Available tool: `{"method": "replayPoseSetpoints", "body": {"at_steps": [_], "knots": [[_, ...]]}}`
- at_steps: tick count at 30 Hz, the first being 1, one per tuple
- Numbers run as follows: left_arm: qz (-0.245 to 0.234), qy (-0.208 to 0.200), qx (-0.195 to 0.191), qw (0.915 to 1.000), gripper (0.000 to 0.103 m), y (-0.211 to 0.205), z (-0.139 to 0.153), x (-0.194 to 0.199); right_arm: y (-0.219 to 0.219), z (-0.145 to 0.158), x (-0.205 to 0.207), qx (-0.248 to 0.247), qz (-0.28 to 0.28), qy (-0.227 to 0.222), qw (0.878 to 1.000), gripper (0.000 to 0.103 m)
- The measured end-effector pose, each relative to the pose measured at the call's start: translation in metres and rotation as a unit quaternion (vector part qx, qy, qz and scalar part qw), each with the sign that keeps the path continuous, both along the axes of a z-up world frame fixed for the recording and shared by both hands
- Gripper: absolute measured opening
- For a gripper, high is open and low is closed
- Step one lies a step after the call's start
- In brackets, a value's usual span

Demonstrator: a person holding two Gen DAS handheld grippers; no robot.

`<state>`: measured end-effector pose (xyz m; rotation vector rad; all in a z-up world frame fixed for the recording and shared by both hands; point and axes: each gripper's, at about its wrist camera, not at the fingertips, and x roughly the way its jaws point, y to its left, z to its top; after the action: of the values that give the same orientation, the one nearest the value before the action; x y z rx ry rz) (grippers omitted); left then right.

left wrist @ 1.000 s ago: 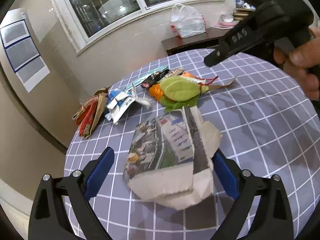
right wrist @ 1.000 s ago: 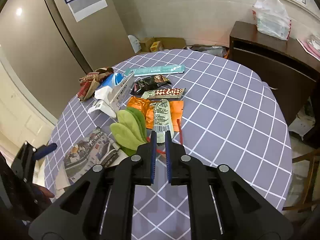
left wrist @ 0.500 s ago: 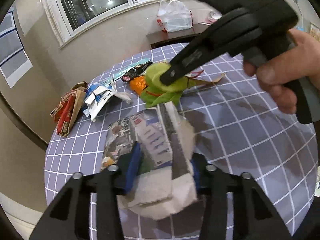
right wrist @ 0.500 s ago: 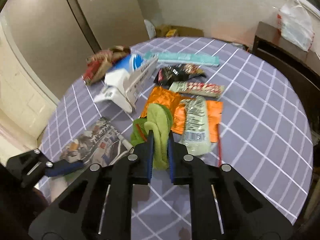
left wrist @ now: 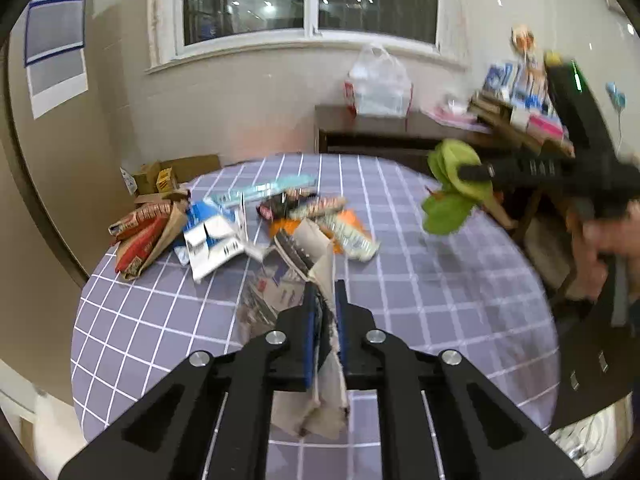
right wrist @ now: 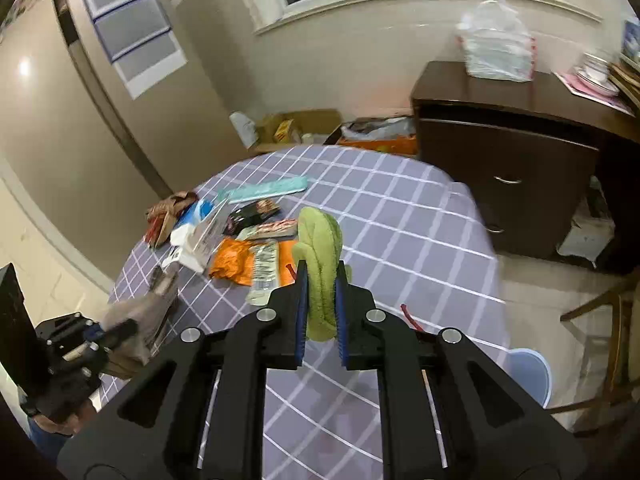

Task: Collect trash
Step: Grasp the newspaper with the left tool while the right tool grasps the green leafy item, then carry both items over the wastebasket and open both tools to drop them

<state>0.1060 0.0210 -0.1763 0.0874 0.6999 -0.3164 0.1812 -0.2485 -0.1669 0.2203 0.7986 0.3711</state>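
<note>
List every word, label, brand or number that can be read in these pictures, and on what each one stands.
None can be read.
Printed paper bag: print blurred.
White and blue carton: barcode and text too small.
Snack wrappers: blurred.
Right tool: raised letters smeared.

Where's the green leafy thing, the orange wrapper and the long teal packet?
green leafy thing (right wrist: 320, 248): right wrist view, its upper fold.
orange wrapper (right wrist: 232, 262): right wrist view, its left half.
long teal packet (right wrist: 266, 189): right wrist view, its middle.
</note>
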Motion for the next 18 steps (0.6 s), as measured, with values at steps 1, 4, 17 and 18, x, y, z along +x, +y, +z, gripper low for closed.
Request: {"method": "replayPoseSetpoints", "body": {"at_steps": [1,4,17,18], "knots": [[0.003,-0.002,-0.010,0.9999,0.006,0.001,0.005,0.001,-0.008,0.001,-0.002,0.005,-0.007,-0.001,1.000,0.012],[0.004,-0.006,-0.034,0.9994,0.004,-0.001,0.018,0.003,-0.029,0.003,-0.009,0.017,-0.025,-0.004,1.000,0.012],[-0.079,-0.022,-0.065,0.9945,0.004,-0.088,0.050,0.018,-0.125,0.007,-0.044,0.055,-0.108,-0.018,0.992,0.012],[-0.093,-0.022,-0.069,0.9930,0.004,-0.102,0.052,0.021,-0.136,0.008,-0.047,0.057,-0.119,-0.019,0.991,0.012]]}}
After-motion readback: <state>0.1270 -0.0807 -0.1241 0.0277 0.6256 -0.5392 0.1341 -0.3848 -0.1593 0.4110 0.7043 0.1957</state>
